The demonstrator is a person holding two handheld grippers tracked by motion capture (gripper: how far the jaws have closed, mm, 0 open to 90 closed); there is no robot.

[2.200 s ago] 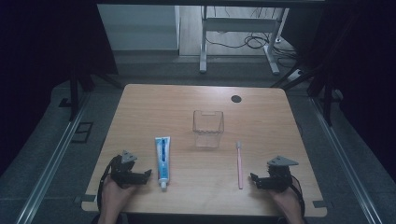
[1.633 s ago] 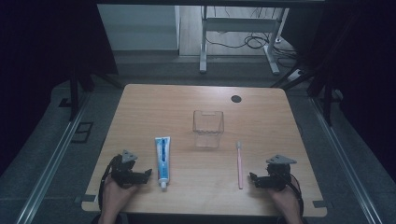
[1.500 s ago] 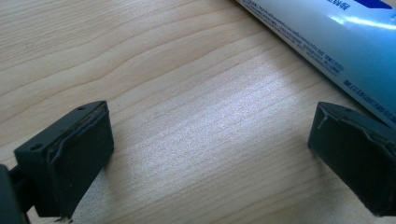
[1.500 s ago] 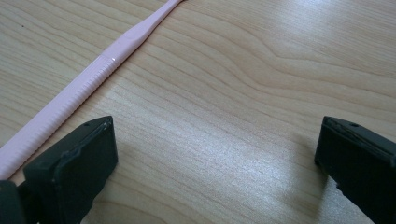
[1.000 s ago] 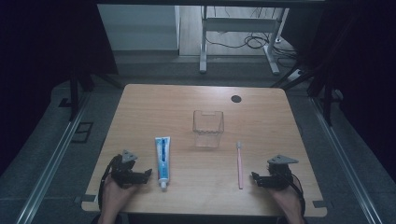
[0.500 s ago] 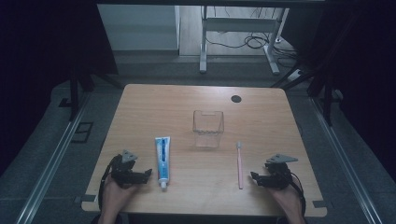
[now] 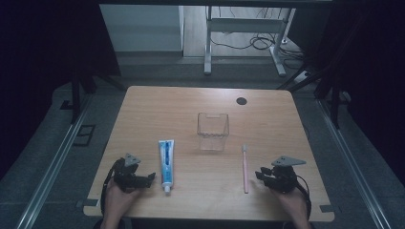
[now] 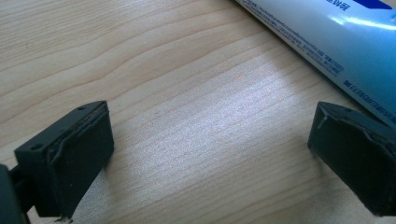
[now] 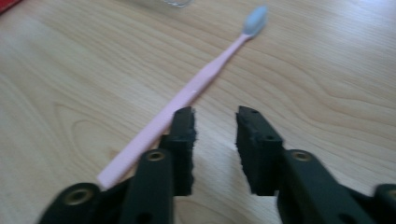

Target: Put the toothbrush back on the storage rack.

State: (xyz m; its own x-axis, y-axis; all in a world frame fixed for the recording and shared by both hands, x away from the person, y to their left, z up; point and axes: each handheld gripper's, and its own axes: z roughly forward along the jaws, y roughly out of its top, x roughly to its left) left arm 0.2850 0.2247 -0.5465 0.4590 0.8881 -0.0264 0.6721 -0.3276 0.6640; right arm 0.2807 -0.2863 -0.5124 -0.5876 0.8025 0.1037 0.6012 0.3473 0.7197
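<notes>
A blue and white toothpaste tube (image 7: pixel 166 163) lies at the front left of the wooden table (image 7: pixel 267 119), cap toward the person. My left gripper (image 7: pixel 149 178) rests just left of it, open wide. In the left gripper view the tube (image 8: pixel 336 42) runs past the right jaw, and bare wood lies between the jaws of the left gripper (image 8: pixel 212 135). A pink toothbrush (image 7: pixel 245 168) lies at the front right, bristles away from the person. My right gripper (image 7: pixel 260 174) sits just right of the toothbrush (image 9: pixel 196 88). The right gripper (image 9: pixel 215 123) is open by a narrow gap and holds nothing.
A clear square cup (image 7: pixel 213 131) stands upright in the middle of the table, behind the tube and the brush. A dark round cable hole (image 7: pixel 241 100) is at the back right. Metal desk legs (image 7: pixel 207 47) and cables stand on the floor beyond the table.
The right gripper has shifted very slightly left toward the toothbrush. The left gripper, tube, cup and brush have stayed in place.
</notes>
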